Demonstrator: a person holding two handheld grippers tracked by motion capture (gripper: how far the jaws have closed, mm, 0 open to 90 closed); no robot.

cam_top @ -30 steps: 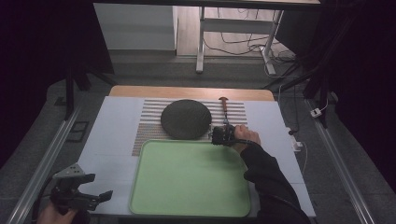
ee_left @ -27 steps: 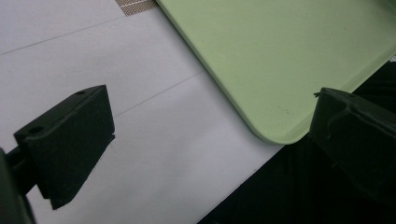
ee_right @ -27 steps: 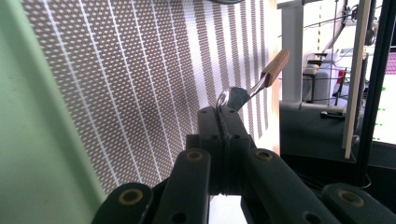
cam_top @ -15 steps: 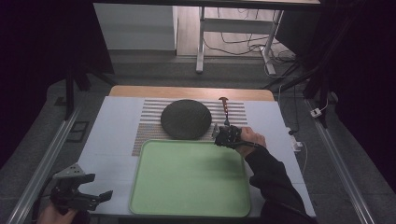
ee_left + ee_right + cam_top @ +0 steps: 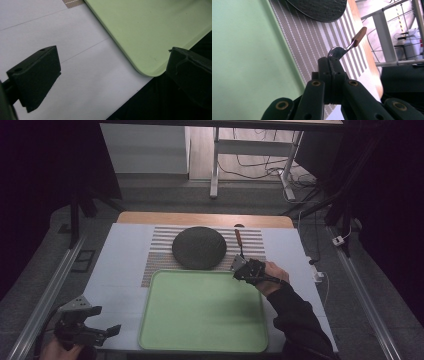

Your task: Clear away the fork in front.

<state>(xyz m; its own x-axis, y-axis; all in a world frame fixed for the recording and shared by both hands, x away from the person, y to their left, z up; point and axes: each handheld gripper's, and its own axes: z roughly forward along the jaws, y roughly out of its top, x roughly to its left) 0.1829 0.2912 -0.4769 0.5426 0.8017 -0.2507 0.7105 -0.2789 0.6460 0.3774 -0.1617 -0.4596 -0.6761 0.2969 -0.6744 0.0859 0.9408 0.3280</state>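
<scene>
1. Clamping the metal end of a small wooden-handled spoon, the right gripper has its two black jaws pressed together, as the right gripper view makes plain.
2. The spoon's brown handle points away from the person, toward the far edge of the table, and its dark bowl sits right at the jaw tips.
3. In the high view the spoon lies over the grey-and-white striped placemat, just to the right of the round black slate plate, apart from it.
4. Whether the spoon touches the mat or hangs just above it cannot be told.
5. The right gripper itself hovers at the far right corner of the pale green rectangular plastic tray, where tray and striped mat meet.
6. The person's right hand, in a dark sleeve, comes in from the lower right.
7. The left gripper sits well apart from all this, at the near left corner of the white table cover, beside the tray's near left corner.
8. Its jaws stand wide, with nothing between them; the left gripper view shows the white surface and the tray's rounded corner in the gap.
9. The slate plate is bare, and so is the tray.
</scene>
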